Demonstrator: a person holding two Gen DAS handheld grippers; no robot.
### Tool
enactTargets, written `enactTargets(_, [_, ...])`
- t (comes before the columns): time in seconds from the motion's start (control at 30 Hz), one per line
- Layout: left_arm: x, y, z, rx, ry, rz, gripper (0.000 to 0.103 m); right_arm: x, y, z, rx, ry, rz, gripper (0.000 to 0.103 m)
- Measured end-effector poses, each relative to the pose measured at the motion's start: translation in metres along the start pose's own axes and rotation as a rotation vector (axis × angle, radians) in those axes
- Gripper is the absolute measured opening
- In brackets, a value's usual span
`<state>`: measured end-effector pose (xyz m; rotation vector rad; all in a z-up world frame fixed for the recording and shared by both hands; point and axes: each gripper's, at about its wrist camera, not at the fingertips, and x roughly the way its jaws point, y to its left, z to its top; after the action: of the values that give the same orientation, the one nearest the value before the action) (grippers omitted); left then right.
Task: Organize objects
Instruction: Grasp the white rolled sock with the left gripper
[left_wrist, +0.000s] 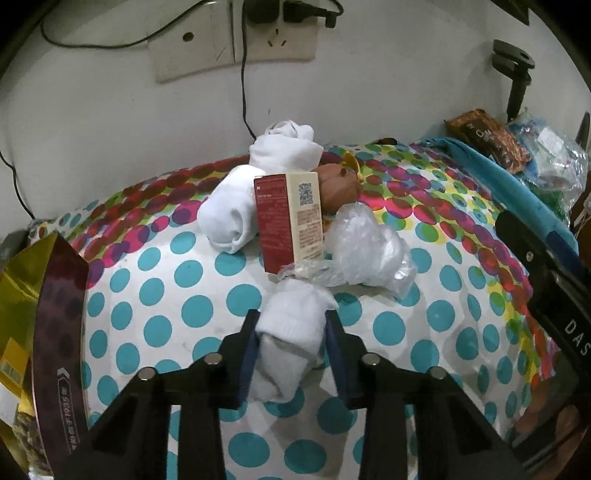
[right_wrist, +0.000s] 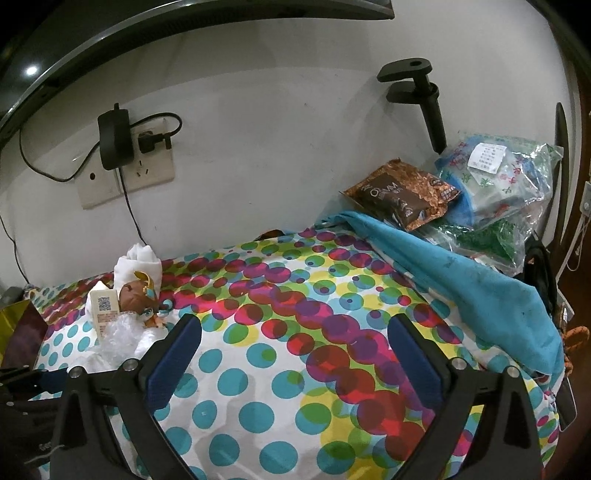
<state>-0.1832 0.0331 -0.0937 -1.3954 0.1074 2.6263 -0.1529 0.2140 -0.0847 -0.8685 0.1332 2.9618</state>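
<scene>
My left gripper (left_wrist: 291, 328) has its jaws narrow around the rolled white cotton sock (left_wrist: 291, 332) at 6 o'clock of the left wrist view, and both blue pads touch its sides, so I judge it is held for lifting out of the pile. The sock lies on the dotted colourful cloth (left_wrist: 155, 288). Just behind it, at 12 o'clock from the sock, a crumpled clear plastic bag (left_wrist: 365, 251) touches its far end and may be dragged along. A red and cream cardboard box (left_wrist: 290, 218) stands upright there, leaning on a second white sock roll (left_wrist: 229, 214) and a brown toy figure (left_wrist: 338, 184); it could fall if I pull carelessly. My right gripper (right_wrist: 293, 347) has wide jaws with nothing between them, above bare cloth. At 2 o'clock there, a blue fabric (right_wrist: 480, 273) and a brown snack packet (right_wrist: 402, 194) lie well apart.
</scene>
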Motion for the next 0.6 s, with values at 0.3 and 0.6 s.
enactTargets(0.3, [-0.008,0.0,-0.004,-0.023,-0.002,0.015,0.029,0.001,0.001,0.0,-0.008,-0.002,-0.004,0.101])
enactTargets(0.6, [-0.034,0.01,-0.012,-0.056,-0.026,0.016,0.029,0.003,0.002,0.0,-0.008,0.009,-0.008,0.101])
